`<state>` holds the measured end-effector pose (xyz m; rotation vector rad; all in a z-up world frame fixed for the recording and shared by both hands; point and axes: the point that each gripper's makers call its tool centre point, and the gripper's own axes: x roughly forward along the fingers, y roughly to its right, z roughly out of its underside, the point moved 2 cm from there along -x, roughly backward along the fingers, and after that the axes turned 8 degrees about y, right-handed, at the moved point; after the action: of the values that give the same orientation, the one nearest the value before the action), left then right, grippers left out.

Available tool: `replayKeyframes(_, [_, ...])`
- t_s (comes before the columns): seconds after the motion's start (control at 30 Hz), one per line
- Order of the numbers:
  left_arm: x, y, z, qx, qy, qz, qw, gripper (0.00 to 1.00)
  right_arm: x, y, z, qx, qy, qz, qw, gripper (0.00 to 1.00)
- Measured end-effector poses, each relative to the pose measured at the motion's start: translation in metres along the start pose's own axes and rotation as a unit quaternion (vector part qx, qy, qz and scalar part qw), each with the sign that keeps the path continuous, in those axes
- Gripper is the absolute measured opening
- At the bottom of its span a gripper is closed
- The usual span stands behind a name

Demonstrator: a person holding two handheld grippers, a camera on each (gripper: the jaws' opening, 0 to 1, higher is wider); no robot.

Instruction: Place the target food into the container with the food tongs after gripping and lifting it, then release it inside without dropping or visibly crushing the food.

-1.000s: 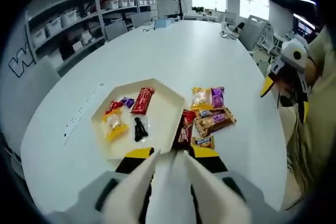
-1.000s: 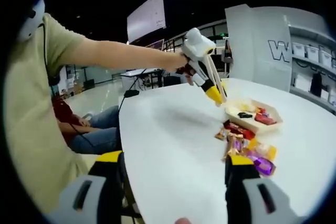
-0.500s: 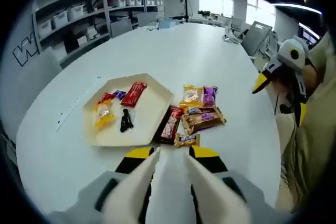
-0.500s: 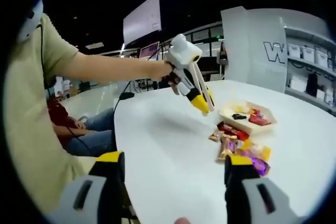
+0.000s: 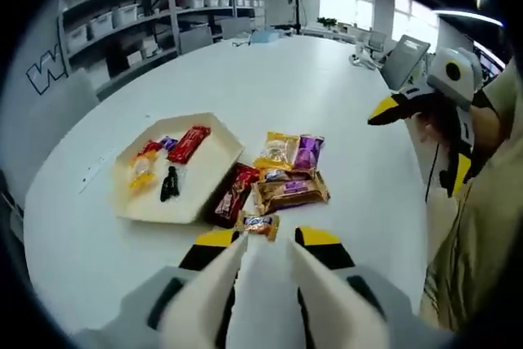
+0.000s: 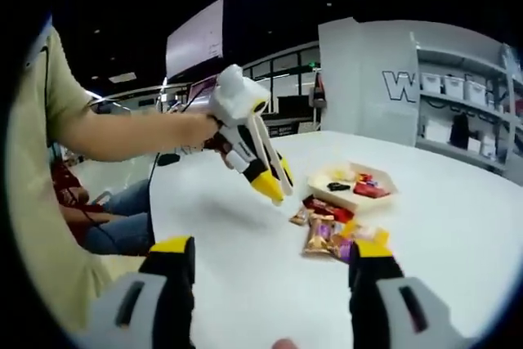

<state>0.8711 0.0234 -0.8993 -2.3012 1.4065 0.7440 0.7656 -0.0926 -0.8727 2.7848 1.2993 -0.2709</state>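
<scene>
A: Since the earlier frame, left gripper (image 5: 260, 263) pulled back from tray (image 5: 204, 198); it hangs above table (image 5: 327, 87), tong jaws nearly together, holding nothing. Right gripper (image 6: 270, 271): jaws wide apart, empty.

B: Target food?

A: Loose wrappers lying beside tray; brown packet (image 5: 290, 192) nearest. Which is the target, I cannot tell.

B: Method?

A: Descend steeply, close lightly on packet's long sides. Near table edge close; open tabletop beyond tray.

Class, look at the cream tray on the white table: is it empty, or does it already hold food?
Holding food: the tray contains several wrapped snacks, including a red bar.
</scene>
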Motion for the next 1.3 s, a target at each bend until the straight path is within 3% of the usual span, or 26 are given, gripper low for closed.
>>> replayKeyframes(0.17, [0.004,0.002,0.005,0.001,-0.009,-0.016,0.9998,0.26,-0.004,0.008,0.0,-0.004,-0.004,0.026,0.9996,0.75])
replayKeyframes(0.43, [0.01,0.004,0.004,-0.031,0.006,-0.032,0.999,0.26,-0.008,0.02,-0.001,0.007,0.001,0.053,0.9986,0.74])
replayKeyframes(0.8, [0.023,0.006,0.006,-0.053,0.003,-0.056,0.997,0.26,-0.007,0.019,0.008,0.021,-0.003,0.047,0.9987,0.73])
replayKeyframes(0.9, [0.024,0.009,0.003,-0.069,0.014,-0.055,0.996,0.26,-0.007,0.019,0.01,0.024,-0.004,0.045,0.9987,0.74])
replayKeyframes(1.3, [0.038,0.012,0.006,-0.068,0.006,-0.059,0.9959,0.26,-0.006,0.019,0.015,0.028,-0.009,0.042,0.9987,0.73])
